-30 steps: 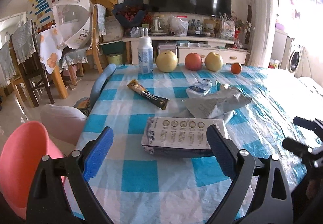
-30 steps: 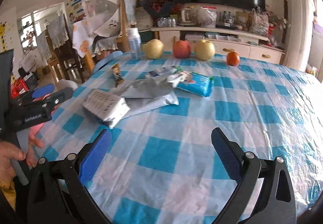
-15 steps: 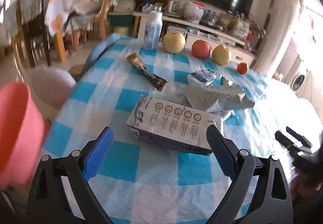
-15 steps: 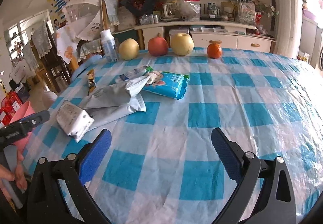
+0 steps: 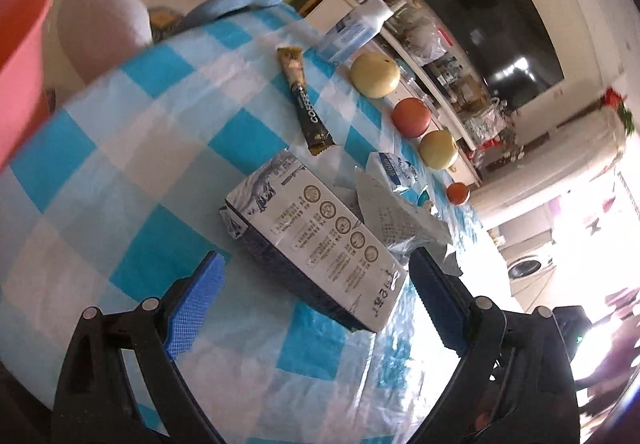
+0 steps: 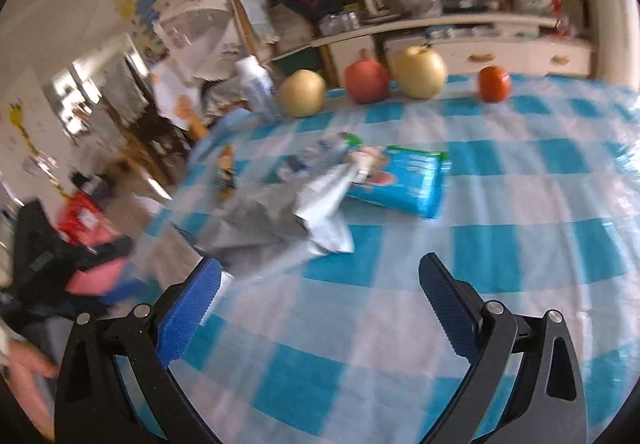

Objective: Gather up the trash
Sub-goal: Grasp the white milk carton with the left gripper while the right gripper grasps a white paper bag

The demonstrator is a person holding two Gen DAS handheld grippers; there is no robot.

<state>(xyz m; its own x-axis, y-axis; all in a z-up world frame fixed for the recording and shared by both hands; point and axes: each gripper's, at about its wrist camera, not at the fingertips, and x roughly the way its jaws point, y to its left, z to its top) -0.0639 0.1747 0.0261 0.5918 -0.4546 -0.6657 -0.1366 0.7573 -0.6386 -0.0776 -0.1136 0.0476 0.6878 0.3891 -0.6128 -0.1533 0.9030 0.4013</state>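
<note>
A grey and white carton [image 5: 316,240] lies flat on the blue checked tablecloth [image 5: 120,179], just ahead of my open left gripper [image 5: 316,300], whose view is tilted. Behind it lie a brown coffee sachet [image 5: 304,99], a crumpled grey bag [image 5: 396,215] and a small white pouch [image 5: 394,169]. In the right wrist view my right gripper [image 6: 320,298] stands open above bare cloth. The crumpled grey bag [image 6: 280,219] and a blue wipes pack [image 6: 404,179] lie beyond it. Nothing sits between either pair of fingers.
Two yellow pears [image 6: 420,71], a red fruit [image 6: 366,77], a small orange [image 6: 494,83] and a white bottle [image 6: 258,85] line the table's far edge. A pink bin [image 5: 20,55] stands off the table's left side. Chairs and a TV cabinet lie beyond.
My left gripper has rolled sideways and moved closer to the carton. My right gripper has moved forward and left toward the grey bag. Both stay open.
</note>
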